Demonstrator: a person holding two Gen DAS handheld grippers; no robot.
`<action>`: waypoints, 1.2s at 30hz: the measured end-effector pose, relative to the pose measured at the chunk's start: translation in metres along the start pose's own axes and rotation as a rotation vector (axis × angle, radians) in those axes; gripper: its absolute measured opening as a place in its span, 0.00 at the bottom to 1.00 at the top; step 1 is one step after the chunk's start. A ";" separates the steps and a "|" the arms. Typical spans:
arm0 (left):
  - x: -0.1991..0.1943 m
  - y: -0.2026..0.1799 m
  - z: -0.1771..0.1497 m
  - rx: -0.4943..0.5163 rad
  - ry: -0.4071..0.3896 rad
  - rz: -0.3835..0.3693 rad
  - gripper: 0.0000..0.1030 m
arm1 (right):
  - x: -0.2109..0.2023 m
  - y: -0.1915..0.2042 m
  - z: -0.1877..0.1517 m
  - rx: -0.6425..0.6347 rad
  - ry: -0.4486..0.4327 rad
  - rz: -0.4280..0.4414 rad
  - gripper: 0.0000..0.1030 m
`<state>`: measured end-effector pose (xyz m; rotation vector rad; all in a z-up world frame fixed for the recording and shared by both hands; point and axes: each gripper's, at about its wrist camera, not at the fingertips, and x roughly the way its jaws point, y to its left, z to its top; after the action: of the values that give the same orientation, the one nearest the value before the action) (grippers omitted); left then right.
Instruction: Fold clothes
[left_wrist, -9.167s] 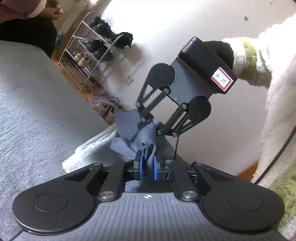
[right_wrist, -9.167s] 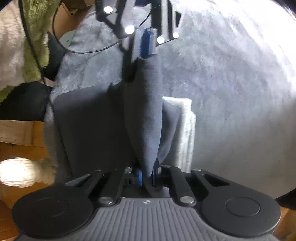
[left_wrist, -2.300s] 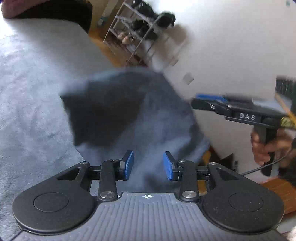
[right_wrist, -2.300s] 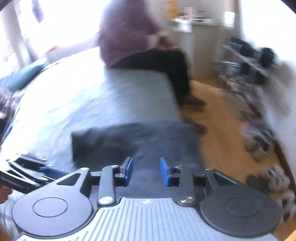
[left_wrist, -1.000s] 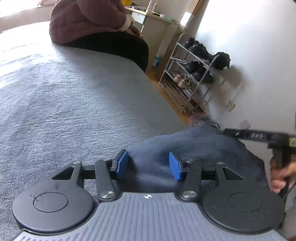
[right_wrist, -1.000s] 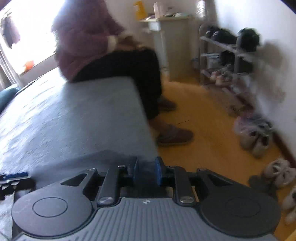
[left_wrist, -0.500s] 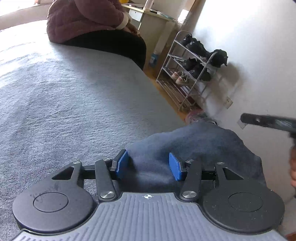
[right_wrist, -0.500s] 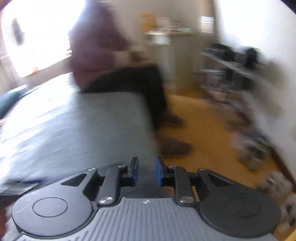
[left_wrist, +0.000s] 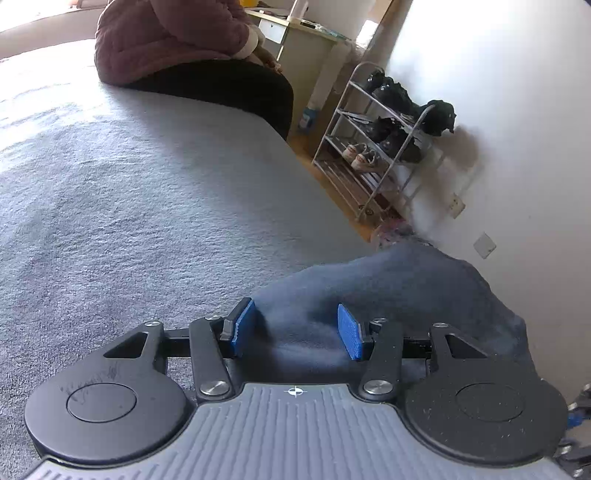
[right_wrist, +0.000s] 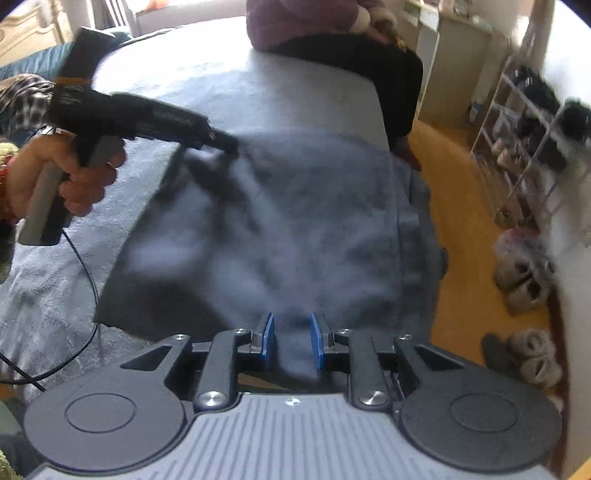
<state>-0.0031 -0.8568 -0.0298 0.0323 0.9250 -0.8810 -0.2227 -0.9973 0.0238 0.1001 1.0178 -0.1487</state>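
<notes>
Smoothing time: the dark blue garment lies spread at the bed corner, left gripper gaping over its edge, right gripper narrowly parted, nothing pinched. Next, I'd say: grab an edge, fold across.

There is one dark blue cloth on one big grey bed. There are two grippers: the left gripper and the right gripper. Each one has two blue pads, so that makes four pads. One hand shows, holding a gripper handle. One black cable hangs from that handle. One person in a purple coat sits on the bed. One metal shoe rack stands by the wall. It holds several shoes, too blurry to count. One desk stands behind.
</notes>
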 end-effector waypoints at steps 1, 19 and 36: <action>0.000 0.000 0.000 -0.001 0.001 0.000 0.48 | -0.001 0.003 0.006 -0.011 -0.027 0.002 0.23; -0.031 -0.002 0.005 -0.029 -0.031 0.033 0.48 | -0.033 0.002 -0.013 0.108 0.014 0.120 0.24; -0.069 -0.062 -0.069 0.110 0.310 -0.006 0.50 | -0.006 -0.066 -0.031 0.220 0.116 -0.072 0.25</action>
<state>-0.1113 -0.8269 -0.0035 0.2666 1.1641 -0.9476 -0.2630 -1.0570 0.0120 0.2750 1.1190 -0.3232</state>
